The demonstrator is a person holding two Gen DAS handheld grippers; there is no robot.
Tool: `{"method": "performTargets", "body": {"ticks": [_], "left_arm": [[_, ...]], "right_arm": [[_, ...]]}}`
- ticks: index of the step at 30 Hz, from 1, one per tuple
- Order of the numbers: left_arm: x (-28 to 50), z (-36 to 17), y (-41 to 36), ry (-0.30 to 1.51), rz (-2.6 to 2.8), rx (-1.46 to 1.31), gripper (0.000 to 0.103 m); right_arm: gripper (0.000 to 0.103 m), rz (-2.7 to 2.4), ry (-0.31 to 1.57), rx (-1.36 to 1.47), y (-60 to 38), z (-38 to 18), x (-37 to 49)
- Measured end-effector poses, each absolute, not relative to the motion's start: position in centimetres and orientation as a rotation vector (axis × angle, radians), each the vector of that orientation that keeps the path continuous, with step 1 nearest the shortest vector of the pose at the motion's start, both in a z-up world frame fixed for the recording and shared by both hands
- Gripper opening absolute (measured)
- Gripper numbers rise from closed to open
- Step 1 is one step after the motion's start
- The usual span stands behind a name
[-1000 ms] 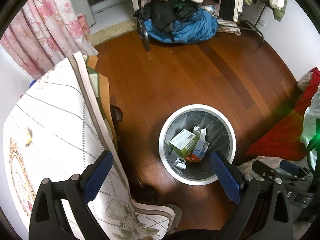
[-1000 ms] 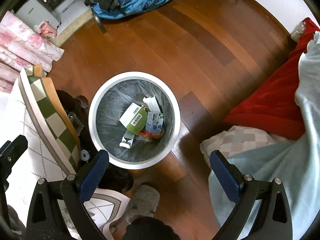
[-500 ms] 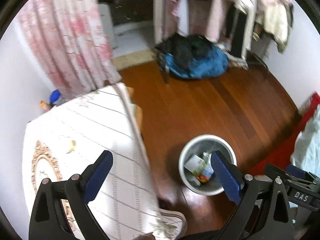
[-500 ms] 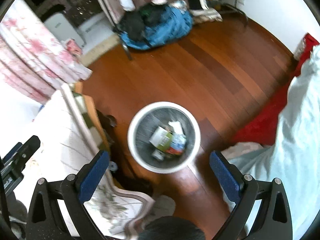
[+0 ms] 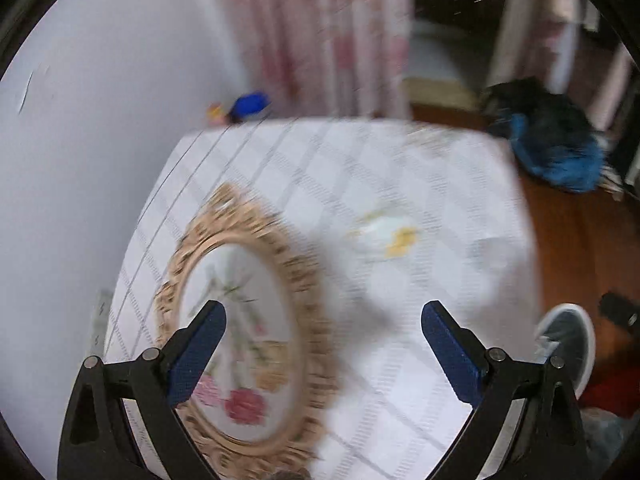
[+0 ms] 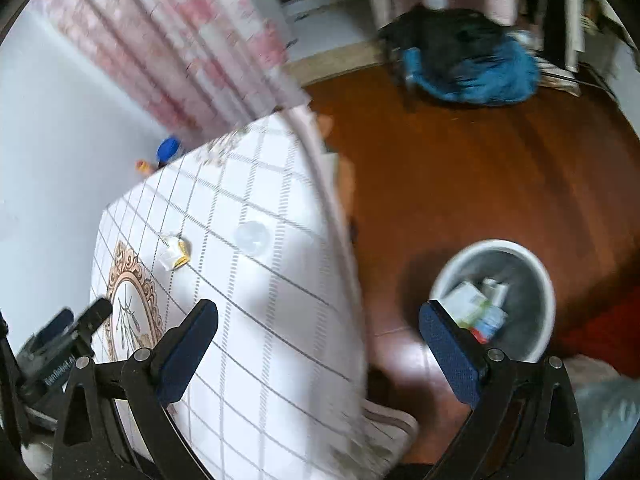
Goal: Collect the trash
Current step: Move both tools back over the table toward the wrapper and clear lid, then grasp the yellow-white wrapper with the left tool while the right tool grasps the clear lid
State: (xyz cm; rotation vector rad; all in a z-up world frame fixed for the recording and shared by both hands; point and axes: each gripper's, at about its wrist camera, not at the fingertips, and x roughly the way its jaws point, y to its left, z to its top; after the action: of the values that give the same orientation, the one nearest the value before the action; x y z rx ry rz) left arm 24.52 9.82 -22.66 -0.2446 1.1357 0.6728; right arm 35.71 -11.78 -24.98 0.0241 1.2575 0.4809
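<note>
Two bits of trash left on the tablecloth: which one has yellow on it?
The crumpled white-and-yellow wrapper, nearer the gold oval print. The other, a clear round plastic lid, is colourless and lies closer to the table's floor-side edge.

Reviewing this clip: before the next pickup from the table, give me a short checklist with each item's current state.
1. Left tool open and empty: ok.
2. Right tool open and empty: ok.
3. Trash left on the table: ok, a yellow-and-white wrapper lies there, and a clear round lid beside it, apart from it.
4. Wrapper ahead of the left tool: ok, it shows beyond the open fingers, though blurred.
5. Bin reachable with room inside: ok, it stands on the floor beside the table, partly filled.
6. Images sharp enough to aim: not ok, both views are motion-blurred.
</note>
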Motion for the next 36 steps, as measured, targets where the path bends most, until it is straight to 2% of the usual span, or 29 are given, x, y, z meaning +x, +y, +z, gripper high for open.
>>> {"method": "performTargets", "body": {"ticks": [3,8,10,11,12,13,15,24,25,29,32,36], "left_arm": [[23.7,-25.3,13.2,1.176,0.723,-0.271,0.1],[24.1,-27.7,15.6,1.206,0.73,-0.282,0.1],[24.9,-28.2,15.7,1.212,0.701,-0.282,0.1],[25.2,-28.3,15.6,1.213,0.69,-0.279,0.1],[25.8,-28.4,15.5,1.211,0.67,-0.277,0.1],[26.4,-28.5,15.2,1.209,0.643,-0.276,0.1],[27.6,-28.4,14.4,1.211,0.598,-0.275,0.1],[32.7,-30.9,12.6,1.269,0.431,-0.249,0.099],[32.9,-31.3,12.6,1.27,0.418,-0.248,0.097],[32.9,-30.9,12.5,1.228,0.403,-0.258,0.054],[32.6,-30.5,12.3,1.201,0.402,-0.239,0.048],[32.1,-30.3,12.4,1.181,0.411,-0.225,0.045]], "right_arm": [[0.101,0.508,1.294,-0.008,-7.4,-27.7,37.1],[0.09,0.512,1.311,-0.084,-2.0,-31.6,39.0],[0.075,0.519,1.329,-0.097,-0.5,-32.9,39.3],[0.071,0.52,1.334,-0.101,-0.1,-33.3,39.4],[0.062,0.527,1.338,-0.103,0.2,-33.7,39.5],[0.048,0.53,1.336,-0.115,0.7,-34.0,39.5],[0.043,0.541,1.308,-0.149,1.4,-34.1,39.2],[0.043,0.495,1.303,-0.153,-0.6,-34.0,40.5],[0.043,0.496,1.303,-0.152,-0.7,-34.0,40.7],[0.043,0.498,1.297,-0.163,-0.5,-34.0,40.8],[0.043,0.499,1.288,-0.176,-0.2,-34.0,40.6],[0.043,0.5,1.281,-0.181,0.0,-33.9,40.6]]}}
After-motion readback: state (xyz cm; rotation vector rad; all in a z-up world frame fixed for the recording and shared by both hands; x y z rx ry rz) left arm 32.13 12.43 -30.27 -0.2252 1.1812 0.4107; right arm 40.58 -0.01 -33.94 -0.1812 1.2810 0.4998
